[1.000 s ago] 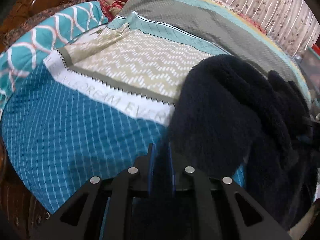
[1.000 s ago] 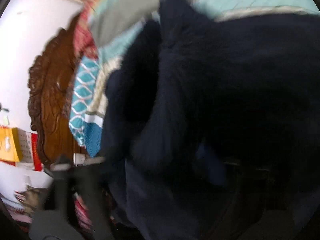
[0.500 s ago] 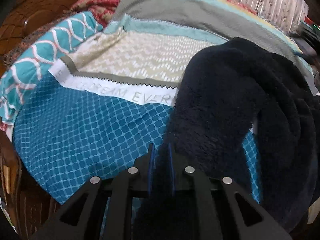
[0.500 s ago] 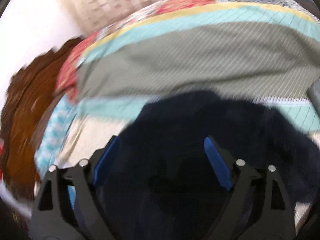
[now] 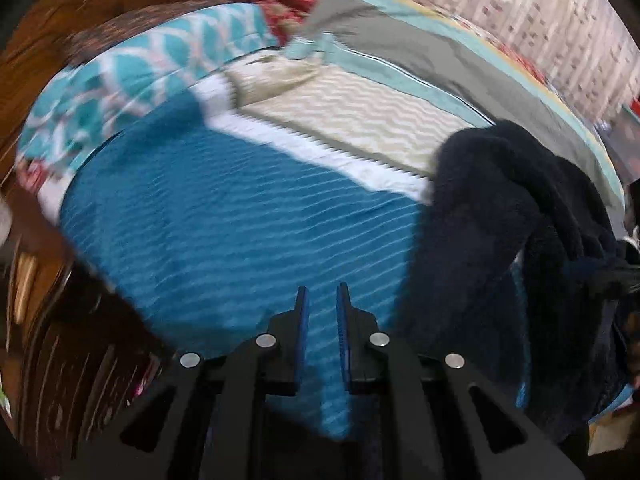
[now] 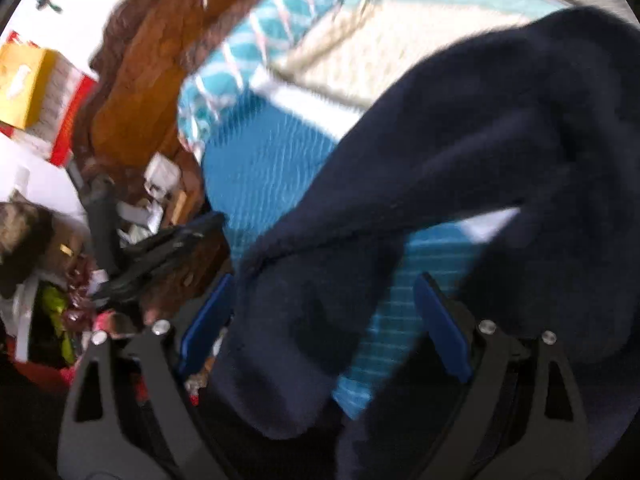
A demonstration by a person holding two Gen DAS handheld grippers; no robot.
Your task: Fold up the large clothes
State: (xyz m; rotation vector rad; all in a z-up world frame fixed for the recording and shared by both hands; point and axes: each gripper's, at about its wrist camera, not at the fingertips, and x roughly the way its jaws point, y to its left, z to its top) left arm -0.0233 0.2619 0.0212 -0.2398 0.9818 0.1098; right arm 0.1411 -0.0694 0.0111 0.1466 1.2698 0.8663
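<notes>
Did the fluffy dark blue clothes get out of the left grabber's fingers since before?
Yes. The dark fleece garment now lies right of the left gripper, whose narrow jaws show only the blue bedspread between them.

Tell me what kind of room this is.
Most likely a bedroom. A bed with a patterned bedspread and pillow stands against a carved wooden headboard, a curtain hangs behind it, and a dark fleece garment lies on the bed.
</notes>
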